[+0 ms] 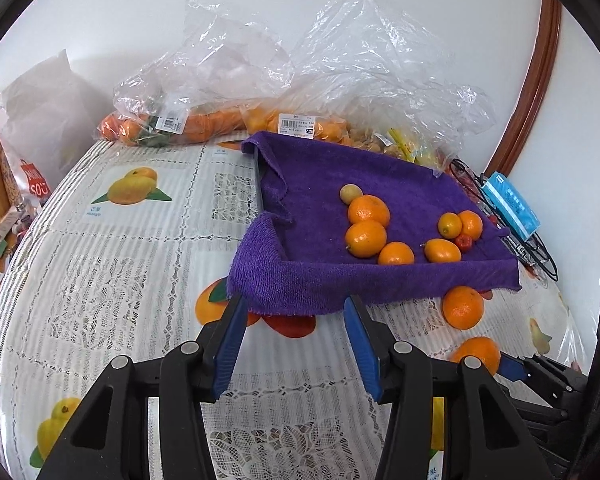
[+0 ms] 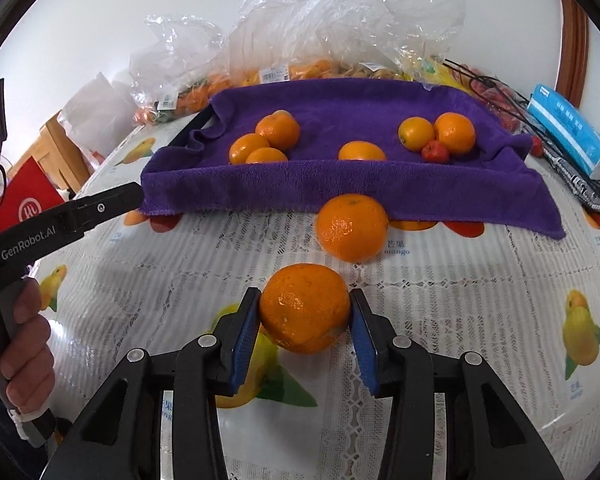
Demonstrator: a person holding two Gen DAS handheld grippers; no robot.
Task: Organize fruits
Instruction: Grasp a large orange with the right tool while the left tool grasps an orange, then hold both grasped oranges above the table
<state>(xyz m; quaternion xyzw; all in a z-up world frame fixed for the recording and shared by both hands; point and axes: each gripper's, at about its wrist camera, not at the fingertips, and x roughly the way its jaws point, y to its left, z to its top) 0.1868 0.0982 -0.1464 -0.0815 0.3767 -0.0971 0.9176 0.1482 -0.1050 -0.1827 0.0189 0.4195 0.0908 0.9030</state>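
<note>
The right claw (image 2: 304, 312) pinches a round, dimpled orange mandarin (image 2: 304, 308) between its blue pads, low over the tabletop (image 2: 140, 280), which wears a white lace-patterned plastic cover printed with fruit pictures. The pads press on both flanks of the fruit; whether it has left the surface I cannot tell. The left claw (image 1: 296, 312) hangs spread with nothing between its blue pads, poised near the front hem of the purple terry towel (image 1: 340, 284) that is draped over a shallow dark-rimmed tray.

By my reading the sorting is partly done. On the towel lie two loose clusters: three orange mandarins and one small pale yellow-green fruit (image 1: 350, 193) on the left, and on the right three smaller orange citrus (image 1: 452, 232) with a tiny red fruit (image 1: 465, 242) tucked among them. Left to do: the pinched mandarin has to go up onto the towel, and a second loose mandarin (image 2: 352, 227) sits on the tabletop touching the towel's front hem, not yet collected. Behind the tray, crumpled clear plastic bags (image 1: 204, 120) with price labels hold more orange fruit, so a good share seems unsorted
</note>
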